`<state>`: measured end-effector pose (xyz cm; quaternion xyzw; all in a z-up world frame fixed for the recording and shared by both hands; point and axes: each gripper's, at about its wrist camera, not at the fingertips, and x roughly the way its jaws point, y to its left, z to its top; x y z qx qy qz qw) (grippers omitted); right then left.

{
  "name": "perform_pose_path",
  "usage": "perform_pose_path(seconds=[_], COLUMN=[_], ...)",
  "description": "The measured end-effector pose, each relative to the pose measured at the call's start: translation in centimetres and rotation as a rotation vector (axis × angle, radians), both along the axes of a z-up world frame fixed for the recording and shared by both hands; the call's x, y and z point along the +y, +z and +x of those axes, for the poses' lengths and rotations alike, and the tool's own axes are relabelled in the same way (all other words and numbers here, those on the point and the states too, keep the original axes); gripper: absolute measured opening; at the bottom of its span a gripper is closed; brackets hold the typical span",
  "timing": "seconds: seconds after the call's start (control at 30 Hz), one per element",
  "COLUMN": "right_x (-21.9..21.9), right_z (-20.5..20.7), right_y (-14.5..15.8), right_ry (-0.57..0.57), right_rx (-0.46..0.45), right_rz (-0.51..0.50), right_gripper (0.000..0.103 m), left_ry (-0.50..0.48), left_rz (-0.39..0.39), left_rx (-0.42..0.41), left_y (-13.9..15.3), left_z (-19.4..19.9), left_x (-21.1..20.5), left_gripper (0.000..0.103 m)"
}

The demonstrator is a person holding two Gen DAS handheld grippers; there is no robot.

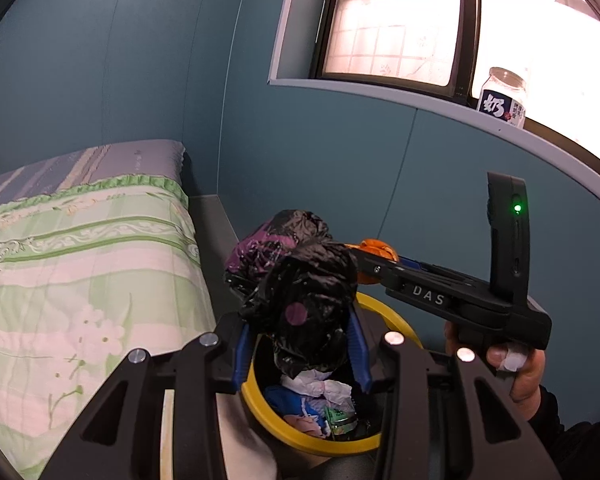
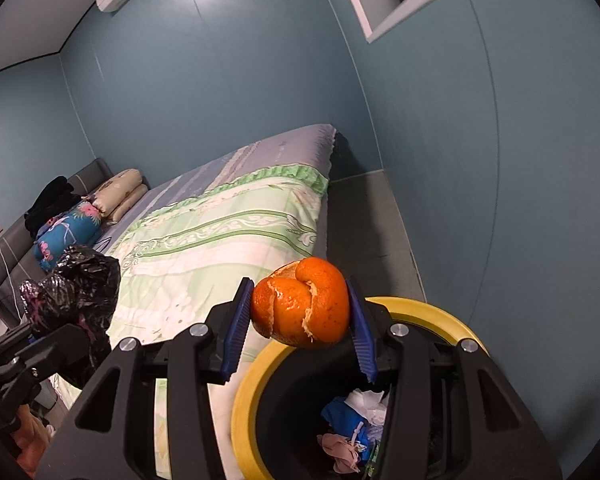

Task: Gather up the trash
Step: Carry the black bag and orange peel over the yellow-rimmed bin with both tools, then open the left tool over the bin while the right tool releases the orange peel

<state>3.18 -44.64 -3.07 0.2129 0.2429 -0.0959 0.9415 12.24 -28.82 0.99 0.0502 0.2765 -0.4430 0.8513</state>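
The left gripper (image 1: 300,344) has its blue pads closed part-way on a crumpled black plastic bag (image 1: 296,280), which bulges above and ahead of the jaws, directly over the mouth of the yellow-rimmed bin (image 1: 256,400) below them, a position judged ready for dropping. The right gripper (image 2: 300,312) clamps an orange peel (image 2: 302,304) squarely between its pads, also part-way open, with the bin rim (image 2: 244,392) just below and ahead of the fingertips, so the peel appears held just short of the opening. Paper and wrappers (image 1: 316,400) already lie inside the bin, beside the bed (image 2: 220,232).
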Motion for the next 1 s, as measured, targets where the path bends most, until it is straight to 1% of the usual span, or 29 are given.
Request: perform_pose_path(seconds=[0.2, 0.47, 0.83, 1.0], right_x=[-1.5, -2.6, -3.8, -4.2], right_z=[0.6, 1.5, 2.4, 2.6], right_y=[-1.8, -4.1, -6.9, -8.0], right_ry=[-0.025, -0.049, -0.079, -0.092], right_rx=[0.044, 0.104, 0.175, 0.207], right_rz=[0.039, 0.072, 0.113, 0.143], right_gripper=[0.044, 0.044, 0.044, 0.044], left_ry=[-0.020, -0.046, -0.058, -0.064], left_rz=[0.023, 0.045, 0.102, 0.121], left_rx=[0.080, 0.156, 0.230, 0.251], left_y=[-2.9, -5.9, -9.8, -11.0], left_z=[1.3, 2.5, 3.2, 3.3], left_x=[-1.8, -3.5, -4.9, -5.3], left_gripper=[0.037, 0.037, 0.037, 0.037])
